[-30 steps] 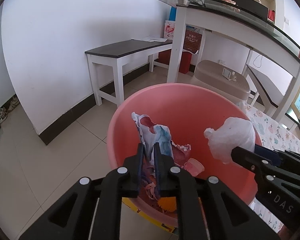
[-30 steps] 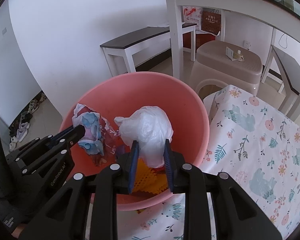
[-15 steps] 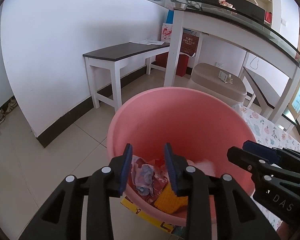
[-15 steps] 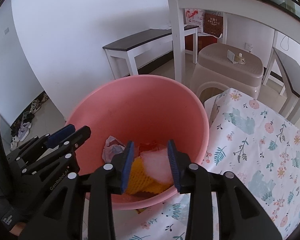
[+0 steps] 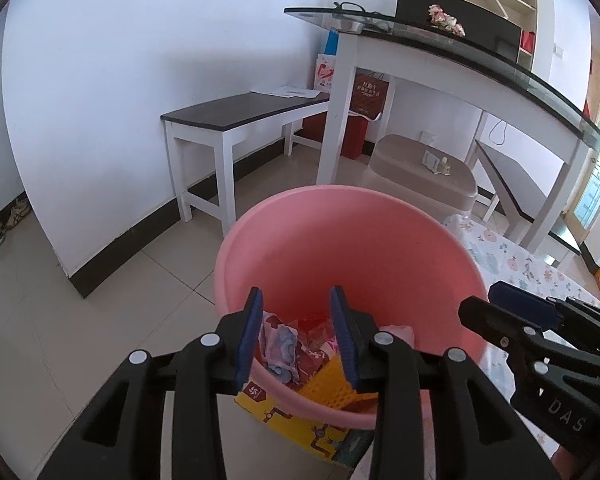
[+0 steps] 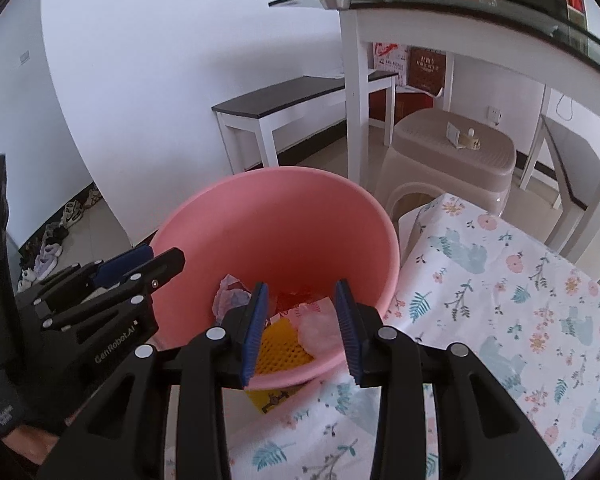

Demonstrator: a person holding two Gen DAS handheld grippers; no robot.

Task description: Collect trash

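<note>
A pink basin point(image 5: 340, 240) stands just ahead of both grippers, at the edge of a floral-clothed table. In its bottom lie a crumpled colourful wrapper point(image 5: 280, 344), a yellow mesh piece point(image 5: 328, 380) and a white plastic bag point(image 6: 320, 328). My left gripper point(image 5: 296, 300) hangs over the near rim, its jaws opening with nothing between them. My right gripper point(image 6: 301, 292) hovers beside it over the same rim, open and holding nothing. In the right wrist view the left gripper point(image 6: 162, 256) shows at the basin's point(image 6: 276, 216) left side.
The floral tablecloth point(image 6: 500, 300) spreads right of the basin. A yellow printed box point(image 5: 284, 412) lies under the basin. Behind stand a beige plastic stool point(image 6: 452, 148), a white bench with a dark top point(image 5: 240, 116) and a glass-topped table point(image 5: 420, 40). Shoes point(image 6: 52, 240) line the wall.
Both grippers opened. The left let go of the colourful wrapper and the right let go of the white bag; both pieces dropped into the basin. Both grippers drew back slightly.
</note>
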